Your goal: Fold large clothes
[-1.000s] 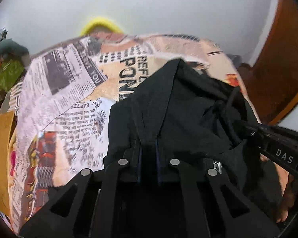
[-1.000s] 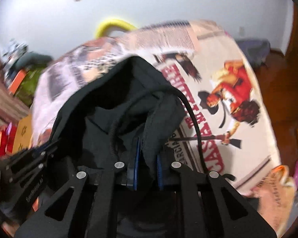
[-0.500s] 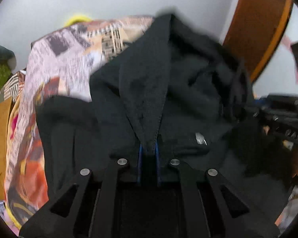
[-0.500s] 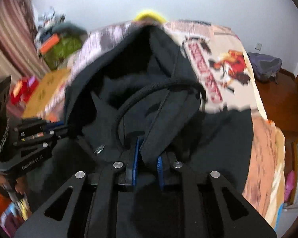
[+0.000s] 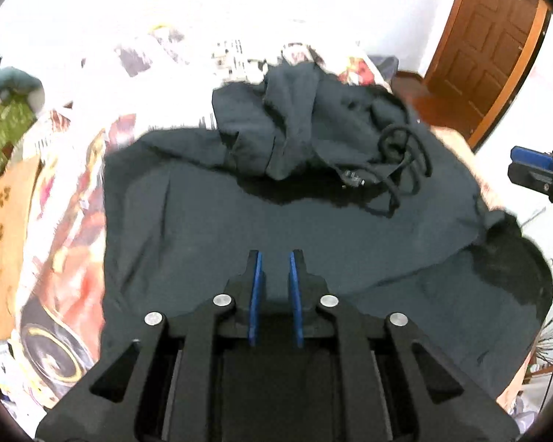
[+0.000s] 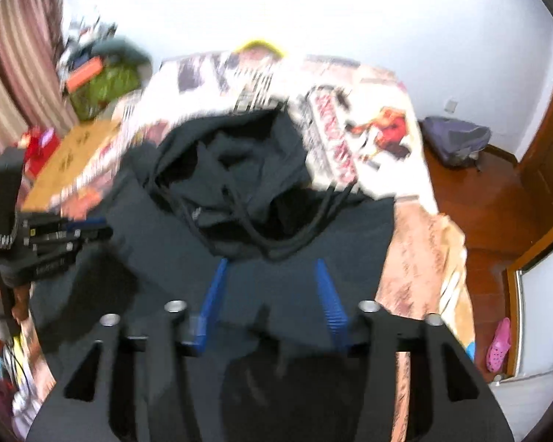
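Note:
A black hoodie lies spread on the printed bedspread, its hood and drawstring bunched at the far end. My left gripper hovers above the hoodie's body, its blue pads slightly apart and empty. My right gripper is open wide and empty, just short of the hood. The right gripper also shows in the left wrist view, and the left gripper in the right wrist view.
A wooden door and wood floor are on the right. A cardboard box, red items and a green bag stand left of the bed. A dark bag lies on the floor.
Both grippers have let go of the hoodie's hood, which has dropped onto the bed. Both have pulled back above the garment, the right one opening wide.

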The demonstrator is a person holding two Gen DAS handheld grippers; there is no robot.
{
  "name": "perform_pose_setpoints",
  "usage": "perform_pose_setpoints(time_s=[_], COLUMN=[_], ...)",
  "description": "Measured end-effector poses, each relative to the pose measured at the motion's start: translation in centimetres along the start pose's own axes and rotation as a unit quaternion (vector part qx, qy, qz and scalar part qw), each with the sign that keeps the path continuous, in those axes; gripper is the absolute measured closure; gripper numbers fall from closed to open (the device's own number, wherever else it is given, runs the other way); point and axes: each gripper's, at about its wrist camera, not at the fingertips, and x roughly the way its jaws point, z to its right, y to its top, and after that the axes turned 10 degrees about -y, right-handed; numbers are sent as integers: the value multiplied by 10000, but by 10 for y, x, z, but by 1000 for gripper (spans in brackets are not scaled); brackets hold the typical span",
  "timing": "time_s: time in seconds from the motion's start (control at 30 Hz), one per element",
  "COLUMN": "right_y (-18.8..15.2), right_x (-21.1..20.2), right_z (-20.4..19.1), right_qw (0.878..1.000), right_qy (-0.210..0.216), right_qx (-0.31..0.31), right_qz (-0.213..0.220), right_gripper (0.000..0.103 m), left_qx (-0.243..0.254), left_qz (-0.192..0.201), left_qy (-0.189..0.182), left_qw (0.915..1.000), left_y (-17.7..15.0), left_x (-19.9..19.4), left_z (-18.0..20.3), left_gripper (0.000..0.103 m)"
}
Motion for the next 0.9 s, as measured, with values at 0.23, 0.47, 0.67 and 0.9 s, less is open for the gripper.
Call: perform_pose_setpoints(time_s=[0.23,0.47,0.67,0.9], right_y=[33,58,64,64], right_x=[23,95,168,207], right_z=[8,18,33,35], right_qw=[9983,9900,9748,9614], right_qy=[274,652,828,1019], right_qx=[513,1124,1644,2044], right_qz=[67,-541,-1260,-1535], right_gripper=[50,50,50,66], left_qx=[174,456,273,-203], left_qz=[534,599,160,85], left_qy=[4,-4,-23,-246], left_qw=[9984,9972,9995,9995], left_y=[49,96,125,136], left_x=[-14,17,77,109], left_z=[6,12,-6,-27], left_gripper=[65,52,49,49])
